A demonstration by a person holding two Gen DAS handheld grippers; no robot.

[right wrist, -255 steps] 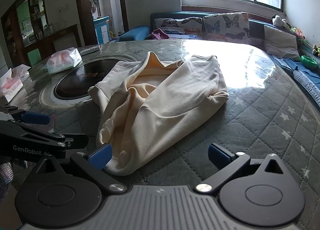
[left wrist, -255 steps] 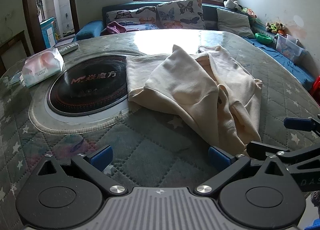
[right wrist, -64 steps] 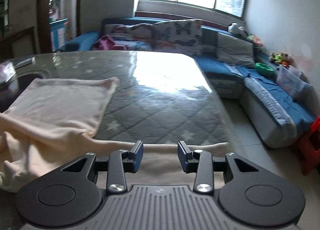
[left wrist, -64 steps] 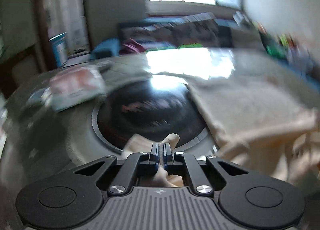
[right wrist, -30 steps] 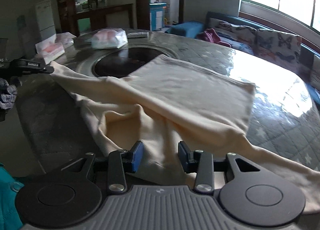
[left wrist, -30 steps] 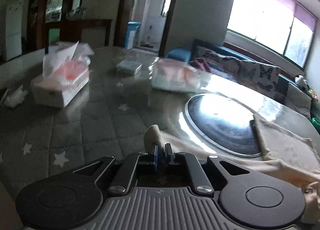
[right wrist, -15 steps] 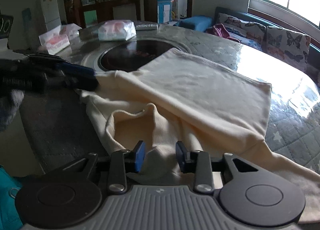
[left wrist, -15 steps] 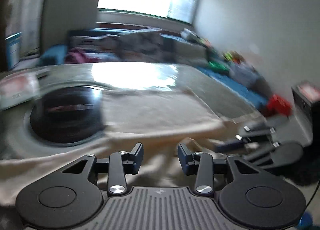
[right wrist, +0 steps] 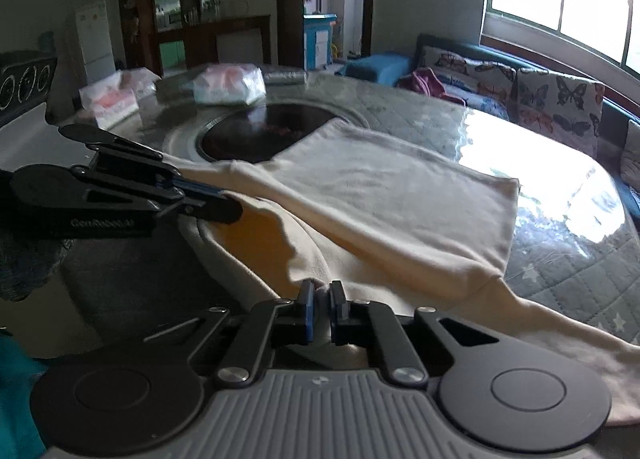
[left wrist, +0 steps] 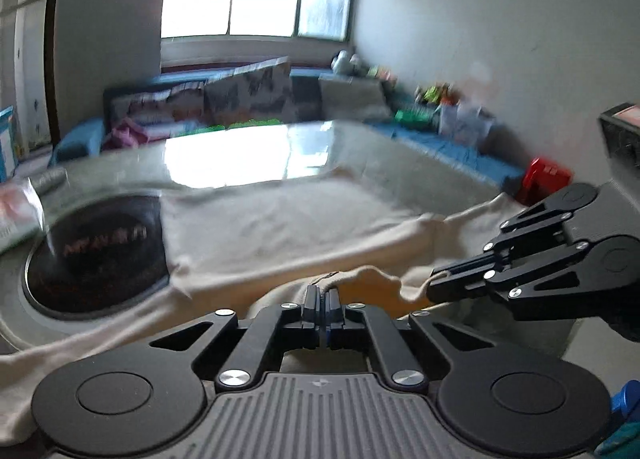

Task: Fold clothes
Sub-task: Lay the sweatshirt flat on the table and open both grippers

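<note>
A cream garment point(left wrist: 280, 219) lies spread over the quilted table, partly over the black round hotplate; it also shows in the right wrist view point(right wrist: 400, 195). My left gripper point(left wrist: 321, 299) is shut on the garment's near edge. My right gripper point(right wrist: 320, 299) is shut on the same edge, a fold of cloth pinched between its blue pads. Each gripper shows in the other's view: the right one point(left wrist: 436, 291) and the left one point(right wrist: 228, 203), both gripping the near hem, close together.
A black round hotplate point(right wrist: 260, 131) is set in the table point(right wrist: 580, 275). Tissue packs point(right wrist: 228, 87) lie at the far left. A blue sofa with butterfly cushions point(right wrist: 552, 95) stands under the window. A red stool point(left wrist: 544, 179) is beside the table.
Both grippers have closed on the garment's near edge; half a second ago both were open. The left gripper moved in toward the right one.
</note>
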